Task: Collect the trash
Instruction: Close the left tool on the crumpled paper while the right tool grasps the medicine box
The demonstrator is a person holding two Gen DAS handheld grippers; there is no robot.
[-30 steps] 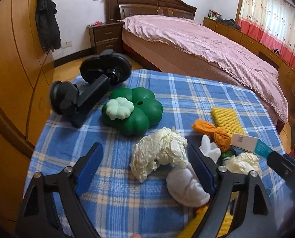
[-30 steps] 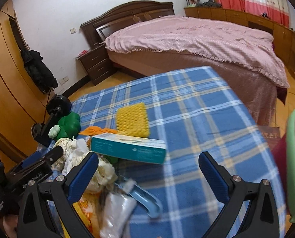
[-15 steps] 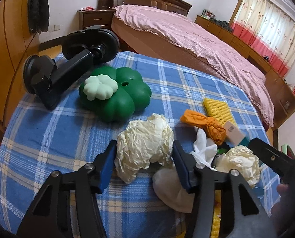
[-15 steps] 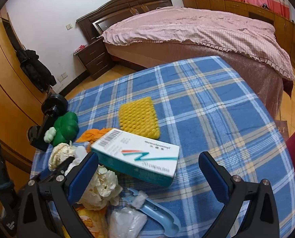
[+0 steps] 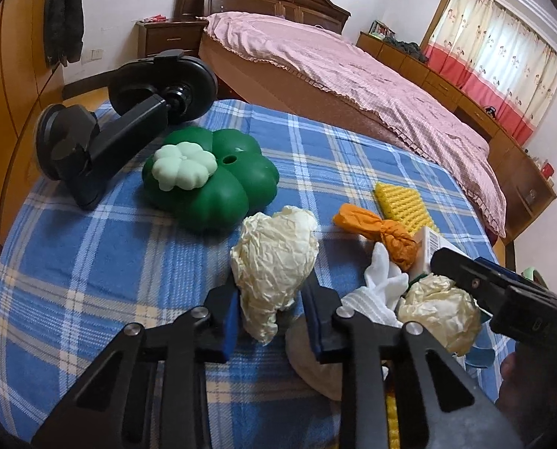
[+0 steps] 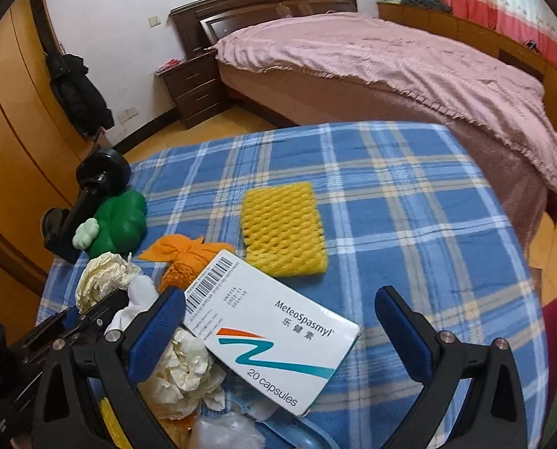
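The left gripper [image 5: 271, 312] is clamped on a crumpled cream paper wad [image 5: 274, 258], just right of the green clover-shaped toy [image 5: 218, 183]. The right gripper [image 6: 278, 321] hangs spread wide around a white medicine box [image 6: 274, 336], right of that toy on the blue plaid tablecloth [image 6: 409, 224].

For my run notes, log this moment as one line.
left tongs: shut on paper ball | right tongs: open over medicine box | tablecloth: trash still scattered

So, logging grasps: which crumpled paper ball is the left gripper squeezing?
The left gripper pinches the paper ball nearest the green clover toy; the other ball lies free.
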